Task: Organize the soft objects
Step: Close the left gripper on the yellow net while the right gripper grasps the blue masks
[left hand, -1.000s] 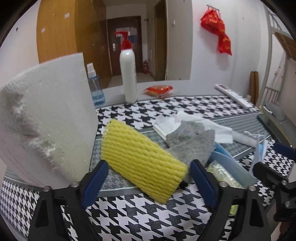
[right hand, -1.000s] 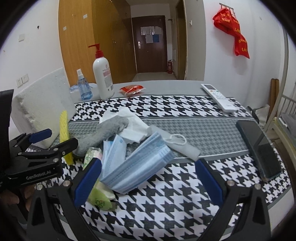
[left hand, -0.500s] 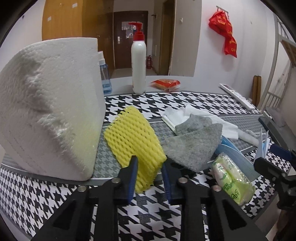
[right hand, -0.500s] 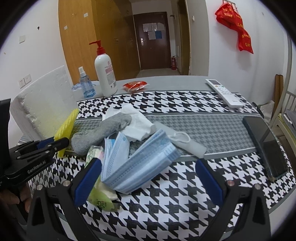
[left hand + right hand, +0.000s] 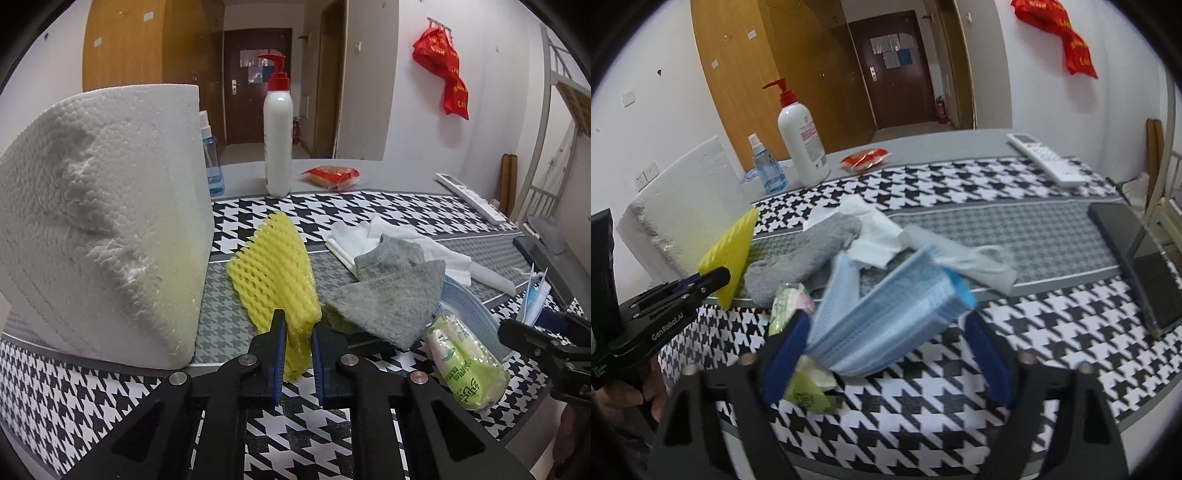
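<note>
2 grippers work at the near edge of a houndstooth table [image 5: 369, 206]. The left gripper [image 5: 298, 332] has just been closing and now pinches the near end of a yellow foam net sleeve [image 5: 275, 266] between its blue pads. The sleeve's long axis runs away from the camera and a little leftward, its far end raised and pointing toward the white pump bottle [image 5: 277, 147]. Just left of it stands a white foam block [image 5: 103, 221], which walls off that side. Just right lies a grey sock [image 5: 388, 295], partly over white tissues [image 5: 376, 232], with a green tissue packet [image 5: 461, 365] near the table's front edge.

The right gripper [image 5: 886, 332] has just been closing; its jaws still stand apart on either side of a stack of blue face masks [image 5: 886, 314], and whether the pads press it I cannot tell, since the picture is blurred. The stack's long axis runs from lower left to upper right. A dark phone [image 5: 1137, 258] lies toward the right edge and a remote [image 5: 1045, 158] at the far right; the patterned cloth between stack and phone is bare.
</note>
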